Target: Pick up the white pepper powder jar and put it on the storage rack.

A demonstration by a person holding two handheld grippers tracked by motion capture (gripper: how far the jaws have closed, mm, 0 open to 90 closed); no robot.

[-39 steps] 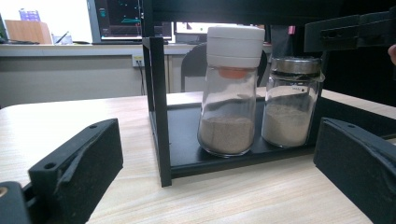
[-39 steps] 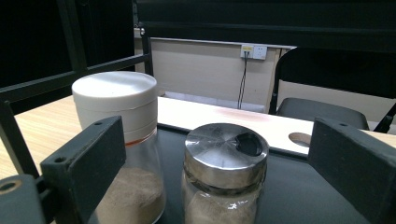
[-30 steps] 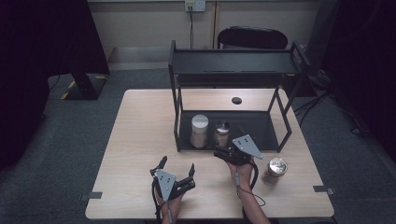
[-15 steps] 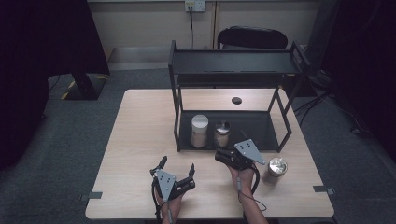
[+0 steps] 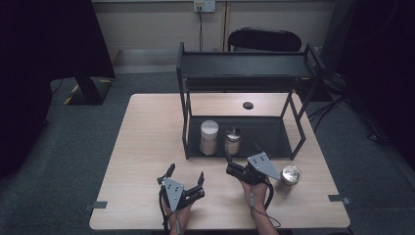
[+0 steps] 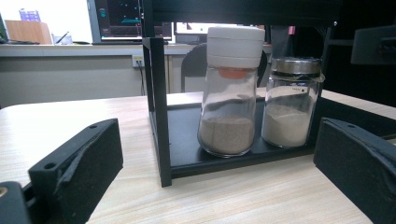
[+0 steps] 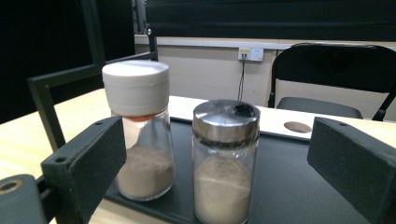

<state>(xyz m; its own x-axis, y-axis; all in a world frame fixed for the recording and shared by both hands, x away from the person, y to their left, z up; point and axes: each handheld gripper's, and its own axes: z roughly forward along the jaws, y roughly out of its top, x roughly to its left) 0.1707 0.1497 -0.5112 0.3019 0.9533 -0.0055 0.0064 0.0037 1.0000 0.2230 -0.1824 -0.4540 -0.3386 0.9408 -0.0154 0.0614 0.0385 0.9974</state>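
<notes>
- High view: the left gripper [image 5: 185,172] rests on the wooden table [image 5: 147,147] near its front edge, jaws spread apart and holding nothing. The right gripper [image 5: 242,152] is just in front of the black shelf rack [image 5: 244,71], its jaws also spread and empty, pointing at the metal-lid jar [image 5: 233,140]. This jar stands on the rack's bottom shelf, just beside the white-lid jar [image 5: 209,137]. A third jar with a shiny lid [image 5: 289,176] stands on the table, close to the right of the right gripper. A small dark round spot [image 5: 248,105] lies on the table behind the rack.
- Left gripper view: between the two open black jaws I see the white-lid jar [image 6: 231,91] and the metal-lid jar [image 6: 292,102], both upright, both partly filled with beige powder. The metal-lid jar has a small label, but its writing is too small to read.
- Right gripper view: the metal-lid jar [image 7: 225,161] stands between the open jaws, not touched by them; the white-lid jar [image 7: 140,128] is at its left. No brand can be read. A black chair [image 7: 331,79] is behind the table.
</notes>
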